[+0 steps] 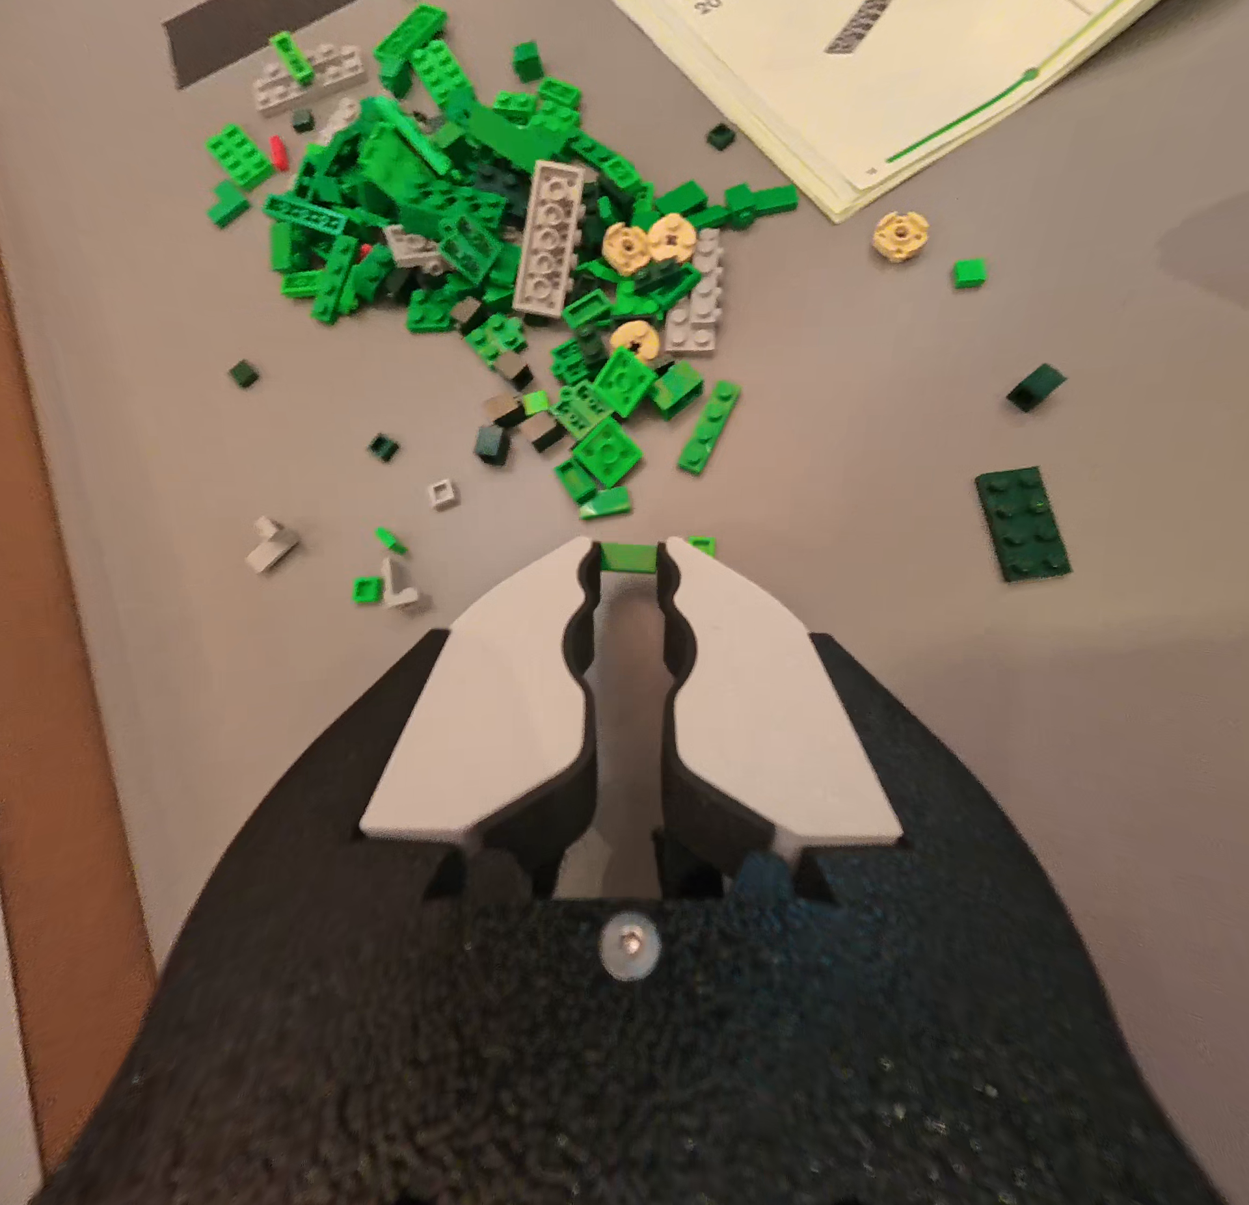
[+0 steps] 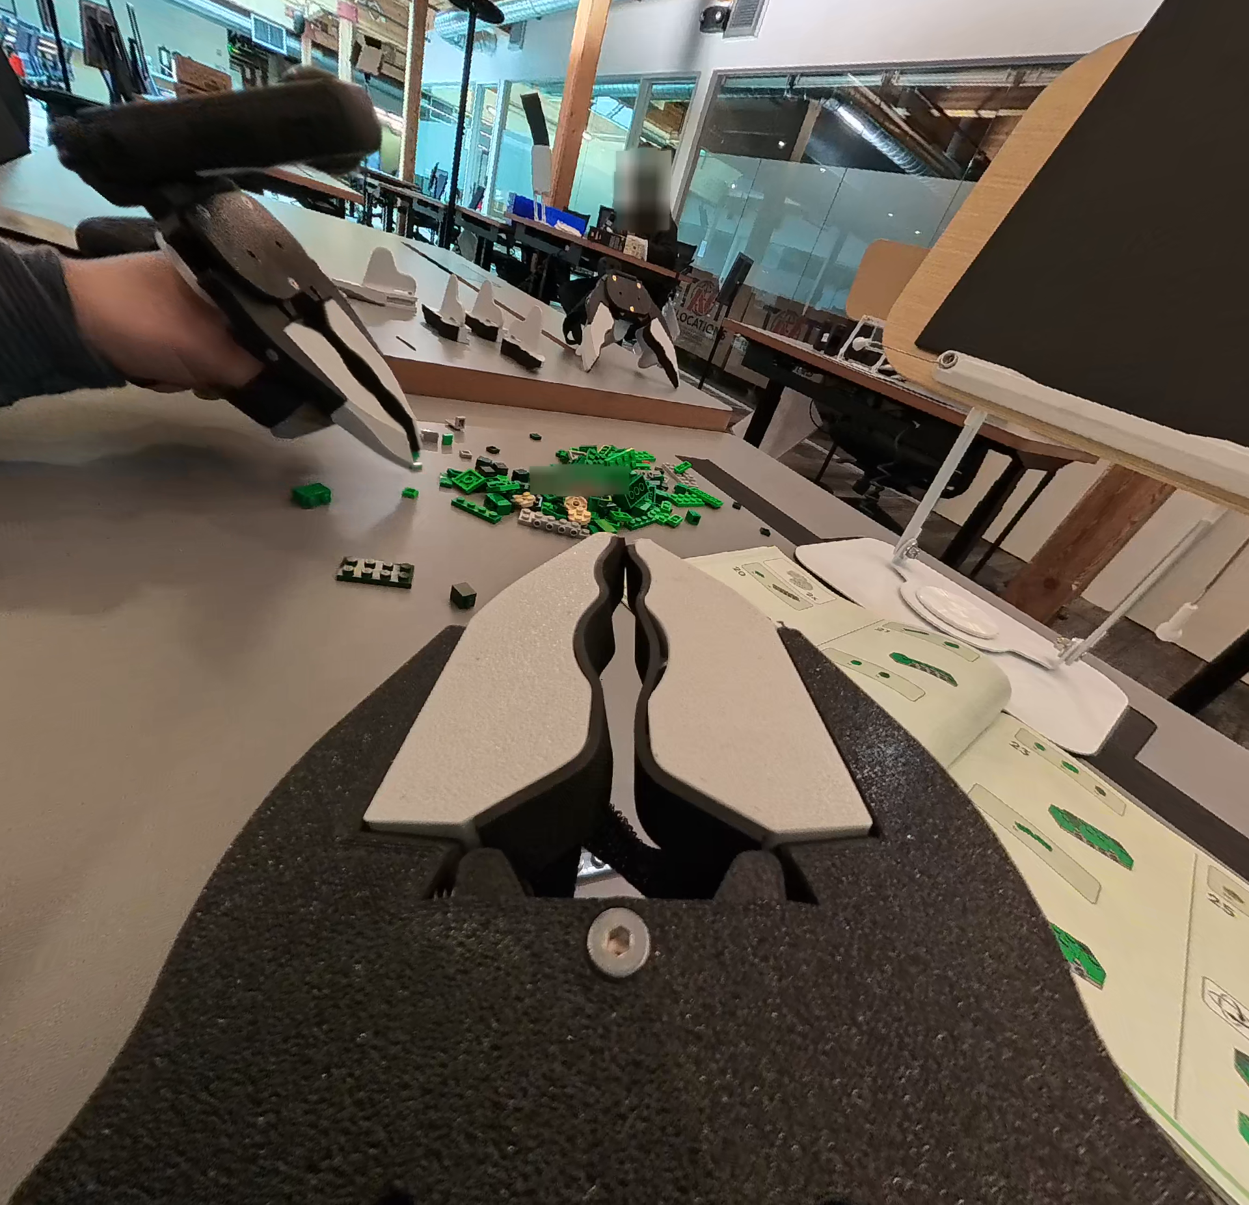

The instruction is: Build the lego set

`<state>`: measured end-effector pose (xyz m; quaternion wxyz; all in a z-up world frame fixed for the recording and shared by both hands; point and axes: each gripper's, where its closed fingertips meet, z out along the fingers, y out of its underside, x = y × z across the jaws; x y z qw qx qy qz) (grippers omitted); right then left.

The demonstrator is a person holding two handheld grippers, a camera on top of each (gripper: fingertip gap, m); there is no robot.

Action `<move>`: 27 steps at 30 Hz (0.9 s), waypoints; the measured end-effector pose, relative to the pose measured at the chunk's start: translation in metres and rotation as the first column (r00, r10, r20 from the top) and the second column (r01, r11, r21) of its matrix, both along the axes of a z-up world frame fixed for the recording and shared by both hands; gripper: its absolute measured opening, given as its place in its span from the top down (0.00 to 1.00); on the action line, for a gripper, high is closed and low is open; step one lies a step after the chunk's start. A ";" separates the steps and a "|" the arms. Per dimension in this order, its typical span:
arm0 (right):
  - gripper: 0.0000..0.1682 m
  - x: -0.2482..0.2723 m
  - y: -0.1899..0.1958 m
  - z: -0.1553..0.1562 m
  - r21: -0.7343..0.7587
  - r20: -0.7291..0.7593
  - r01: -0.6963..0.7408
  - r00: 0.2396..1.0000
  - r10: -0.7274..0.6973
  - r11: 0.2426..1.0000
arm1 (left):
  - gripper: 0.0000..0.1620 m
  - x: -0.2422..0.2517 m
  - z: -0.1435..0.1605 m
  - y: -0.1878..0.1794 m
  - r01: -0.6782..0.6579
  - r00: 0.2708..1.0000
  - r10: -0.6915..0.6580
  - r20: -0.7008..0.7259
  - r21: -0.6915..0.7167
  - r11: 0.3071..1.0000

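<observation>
Lego bricks (image 1: 473, 240) lie in a big green heap on the grey table (image 1: 845, 632). Left claw (image 1: 628, 554) pinches a small green brick (image 1: 628, 558), maybe a flat one. Right claw (image 2: 625, 551) is closed with nothing in it.

Grey table (image 1: 878, 733): bricks (image 1: 473, 227), booklet (image 1: 912, 58).

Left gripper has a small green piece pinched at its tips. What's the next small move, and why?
Probably carry the small green piece toward the dark green plate lying alone, clear of the pile. The left gripper is closed on the piece, and the right wrist view shows its tips just above the table. The right gripper is shut and empty, free to steady the plate.
</observation>
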<state>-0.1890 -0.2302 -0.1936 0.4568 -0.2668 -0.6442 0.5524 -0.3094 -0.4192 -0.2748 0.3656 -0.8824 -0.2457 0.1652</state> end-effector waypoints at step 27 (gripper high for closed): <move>1.00 0.000 0.000 0.000 0.006 -0.001 0.003 1.000 -0.003 1.000 | 0.73 0.009 0.025 0.013 0.089 0.996 -0.092 0.005 0.189 0.978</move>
